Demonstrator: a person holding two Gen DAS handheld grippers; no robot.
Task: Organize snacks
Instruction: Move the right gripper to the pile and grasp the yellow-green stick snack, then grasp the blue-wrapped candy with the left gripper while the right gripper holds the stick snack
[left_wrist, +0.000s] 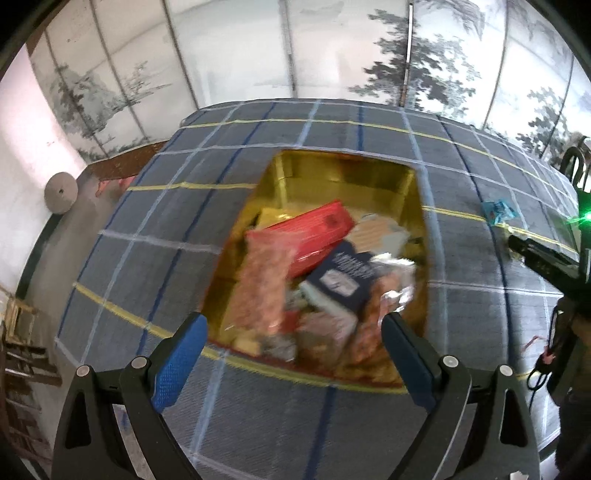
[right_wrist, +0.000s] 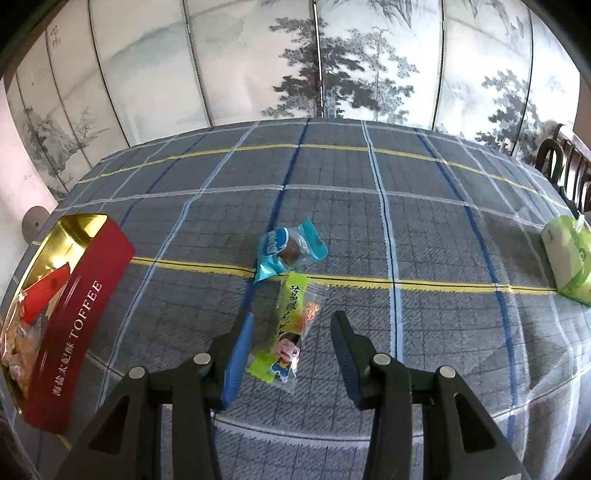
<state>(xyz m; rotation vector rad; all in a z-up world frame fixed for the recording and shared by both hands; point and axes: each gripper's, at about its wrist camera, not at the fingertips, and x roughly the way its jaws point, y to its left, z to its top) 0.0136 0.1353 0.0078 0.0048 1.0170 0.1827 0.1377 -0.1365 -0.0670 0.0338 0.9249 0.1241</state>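
Snacks fill the red toffee box (right_wrist: 83, 291) at the left edge of the table; gold lining, white "TOFFEE" lettering on its side wall. In the left wrist view its contents show blurred: a pinkish clear bag (left_wrist: 264, 280) on the left, a red carton (left_wrist: 319, 232) behind it, a dark blue packet (left_wrist: 345, 280) to the right, smaller wrappers underneath, too smeared to name. Left gripper (left_wrist: 295, 332) hangs above the near rim of the box, jaws wide, nothing between them.

Checked tablecloth (right_wrist: 369, 206), grey with blue, white and yellow lines, covers the table.

Mid-table, a blue snack wrapper (right_wrist: 291, 247) with something brown inside lies by the yellow line. Just nearer, touching or almost touching it, a green snack stick packet (right_wrist: 291, 328) lies lengthwise toward the camera. Right gripper (right_wrist: 291, 339) straddles this packet, jaws partly open, blue pad (right_wrist: 238, 354) on the left close to the packet, right finger apart from it; neither presses on it.

At the right edge of the table, a green and white tissue pack (right_wrist: 569, 254). Behind the table, a folding screen (right_wrist: 332, 62) painted with trees.
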